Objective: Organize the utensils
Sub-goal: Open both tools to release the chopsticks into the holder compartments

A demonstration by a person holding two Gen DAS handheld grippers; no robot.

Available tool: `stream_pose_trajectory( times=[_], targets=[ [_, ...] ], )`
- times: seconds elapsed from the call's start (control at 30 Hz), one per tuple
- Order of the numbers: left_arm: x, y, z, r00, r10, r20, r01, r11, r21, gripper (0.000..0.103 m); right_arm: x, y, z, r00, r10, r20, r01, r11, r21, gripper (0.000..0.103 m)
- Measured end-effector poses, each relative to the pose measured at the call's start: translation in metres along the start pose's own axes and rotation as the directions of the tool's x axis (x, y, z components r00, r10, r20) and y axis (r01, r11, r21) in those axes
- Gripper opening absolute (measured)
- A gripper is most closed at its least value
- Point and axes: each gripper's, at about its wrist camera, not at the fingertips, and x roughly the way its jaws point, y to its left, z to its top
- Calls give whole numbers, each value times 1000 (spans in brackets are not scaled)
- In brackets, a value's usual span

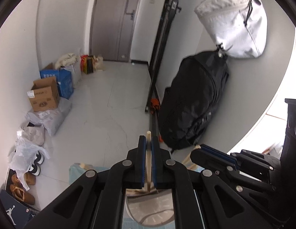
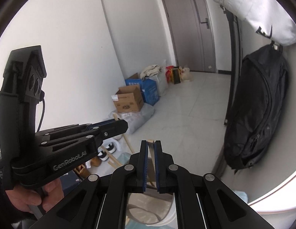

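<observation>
At frame bottom centre, the left gripper point(image 1: 148, 147) pinches 1 wooden stick point(image 1: 148, 164); the right gripper point(image 2: 151, 148) clamps another stick point(image 2: 151, 156). Either thin stick could pivot and slip.

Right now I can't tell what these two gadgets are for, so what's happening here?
A person is holding a two-finger gripper in each hand, raised above the floor. The left gripper is shut on a thin wooden stick, probably a chopstick or utensil handle. The right gripper is shut on a flat wooden utensil. More wooden sticks show lower down, past the left gripper. Nothing has been set down yet.
</observation>
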Motion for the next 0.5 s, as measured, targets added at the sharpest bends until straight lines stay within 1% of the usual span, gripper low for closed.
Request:
stream_pose_trajectory(
  times=[0.13, 0.17, 0.2, 0.23, 0.3, 0.37, 0.4, 0.43, 0.47, 0.5],
  targets=[
    [1, 1, -1, 997, -67, -46, 67, 998, -8, 1, 7, -6, -9, 999, 22, -30, -20, 999, 40, 6],
    [0, 2, -1, 993, -100, -57, 99, 995, -13, 1, 7, -8, -12, 999, 24, -36, -22, 999, 50, 6],
    [-4, 2, 0, 987, -149, -63, 148, 989, -23, 2, 6, -9, -14, 999, 30, -36, -27, 998, 61, 6],
    [-8, 2, 1, 984, -165, -67, 164, 986, -23, 5, 4, -10, -15, 999, 39, -38, -37, 997, 74, 8],
    [-13, 3, 2, 980, -177, -89, 174, 984, -32, 5, -1, -11, -18, 998, 48, -37, -44, 995, 94, 9],
    [-16, 8, 3, 975, -197, -104, 191, 979, -66, 5, -11, -11, -21, 998, 66, -17, -63, 992, 111, 11],
    [-20, 10, 2, 975, -198, -101, 191, 978, -80, 5, -17, -11, -23, 998, 61, -5, -60, 991, 119, 13],
    [-25, 12, 2, 977, -189, -94, 182, 980, -80, 5, -24, -12, -25, 998, 59, 11, -60, 990, 130, 24],
    [-33, 12, 1, 981, -180, -76, 174, 981, -80, 6, -30, -12, -28, 998, 57, 26, -60, 988, 142, 31],
    [-37, 14, 0, 982, -178, -69, 172, 982, -82, 7, -37, -12, -31, 998, 56, 39, -61, 987, 152, 33]
  ],
)
